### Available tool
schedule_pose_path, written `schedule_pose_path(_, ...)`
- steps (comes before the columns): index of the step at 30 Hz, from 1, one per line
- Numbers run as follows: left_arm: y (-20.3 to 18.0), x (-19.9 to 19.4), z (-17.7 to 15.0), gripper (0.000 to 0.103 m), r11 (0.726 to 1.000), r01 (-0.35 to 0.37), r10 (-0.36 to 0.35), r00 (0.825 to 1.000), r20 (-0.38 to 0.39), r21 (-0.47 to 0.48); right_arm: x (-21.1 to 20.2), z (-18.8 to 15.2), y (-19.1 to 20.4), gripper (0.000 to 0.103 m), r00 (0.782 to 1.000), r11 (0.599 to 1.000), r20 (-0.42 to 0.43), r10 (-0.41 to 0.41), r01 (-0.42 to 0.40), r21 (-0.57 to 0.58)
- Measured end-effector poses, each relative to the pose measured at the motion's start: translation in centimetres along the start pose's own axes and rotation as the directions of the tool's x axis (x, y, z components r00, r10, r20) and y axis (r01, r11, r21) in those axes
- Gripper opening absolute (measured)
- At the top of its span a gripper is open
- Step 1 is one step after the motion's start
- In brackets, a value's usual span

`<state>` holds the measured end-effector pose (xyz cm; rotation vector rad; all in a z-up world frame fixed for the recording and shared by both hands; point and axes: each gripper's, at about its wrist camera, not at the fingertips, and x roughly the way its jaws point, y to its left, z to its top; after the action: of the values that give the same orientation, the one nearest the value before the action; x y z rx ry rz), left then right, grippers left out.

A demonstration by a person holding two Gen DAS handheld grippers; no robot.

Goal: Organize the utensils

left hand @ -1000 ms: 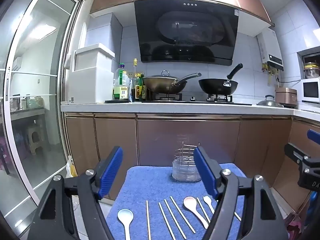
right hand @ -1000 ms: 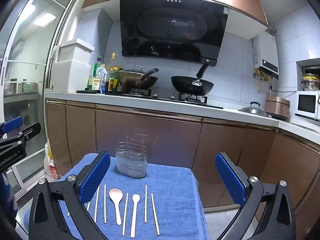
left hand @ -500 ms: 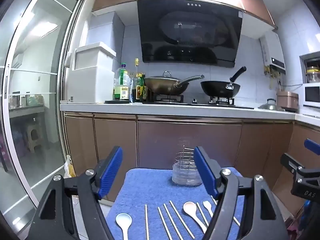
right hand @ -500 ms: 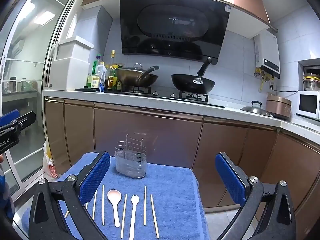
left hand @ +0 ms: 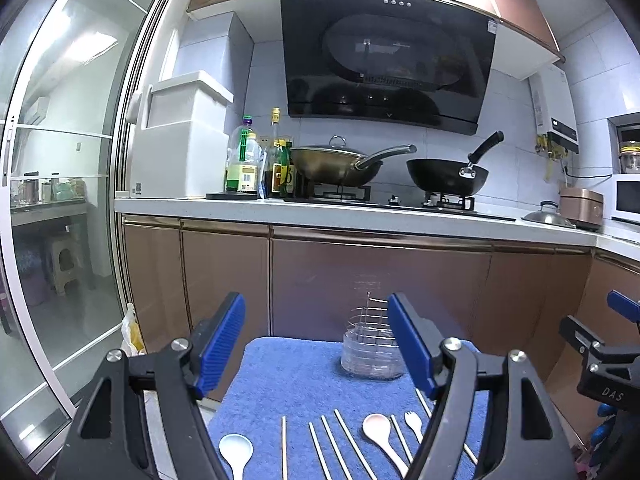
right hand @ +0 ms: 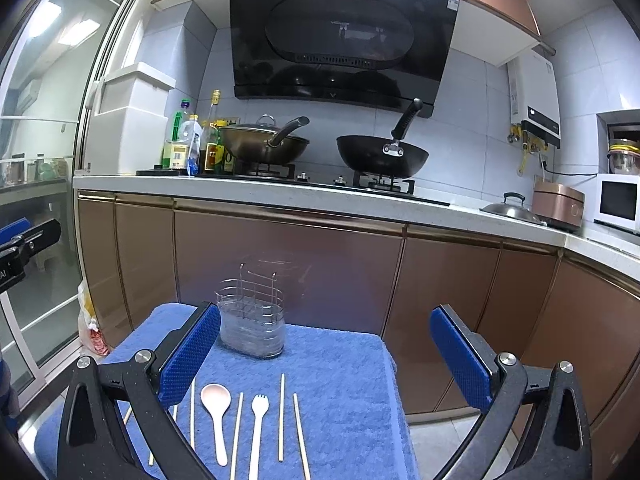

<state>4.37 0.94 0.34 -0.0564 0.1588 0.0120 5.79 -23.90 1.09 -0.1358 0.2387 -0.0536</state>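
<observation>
Both views have tipped up slightly since a second ago, so the utensils sit lower in the picture and their near ends are now cut off; nothing on the blue towel (right hand: pixel 340 380) has shifted. Your left gripper (left hand: pixel 316 344) and right gripper (right hand: pixel 324 356) both hover over the towel-covered table with their fingers spread wide and nothing between them.

Your work lies in a row on the towel: a white spoon (left hand: pixel 236 450) at the left end, loose chopsticks (right hand: pixel 281 416), a pink spoon (right hand: pixel 216 412) and a white fork (right hand: pixel 258 424) toward the right. Beyond them, near the far edge, stands the wire utensil holder (right hand: pixel 252 324) with its clear plastic base, apparently empty.

Expect everything here to be light and stiff. Chopsticks are thin and lie flat in the pile of the towel, so they will likely roll or slip; pinch one near its middle and squarely across. For the spoons and fork, take the handle close to the bowl or head, where it is widest. Their smooth finish may be slippery. The holder is light too, and a careless drop could tip it.

From the left wrist view, the right finger hides part of the holder and some chopsticks; from the right wrist view, the left finger covers the leftmost sticks. How many chopsticks there are, you cannot count with certainty.
</observation>
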Motion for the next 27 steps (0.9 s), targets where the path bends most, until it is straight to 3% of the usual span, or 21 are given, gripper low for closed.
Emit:
schedule_pose_path(8, -1.6, 0.9, 0.2, 0.072, 0.999, -0.035, 0.036, 0.999, -0.023, 0.016, 1.4, -0.2, -0.5, 0.103, 0.999, 0.999, -0.006, 0.048, -0.048, -0.009)
schedule_pose_path(15, -2.4, 2.4, 0.0, 0.072, 0.998, -0.048, 0.045, 0.997, -0.066, -0.031, 2.6, -0.6, -1.4, 0.103, 0.997, 0.997, -0.022, 0.073, -0.074, -0.030)
schedule_pose_path(27, -1.6, 5.2, -0.4, 0.072, 0.996, -0.083, 0.077, 0.986, -0.150, -0.034, 6.6, -1.4, -1.4, 0.103, 0.986, 0.989, -0.089, 0.140, -0.143, -0.023)
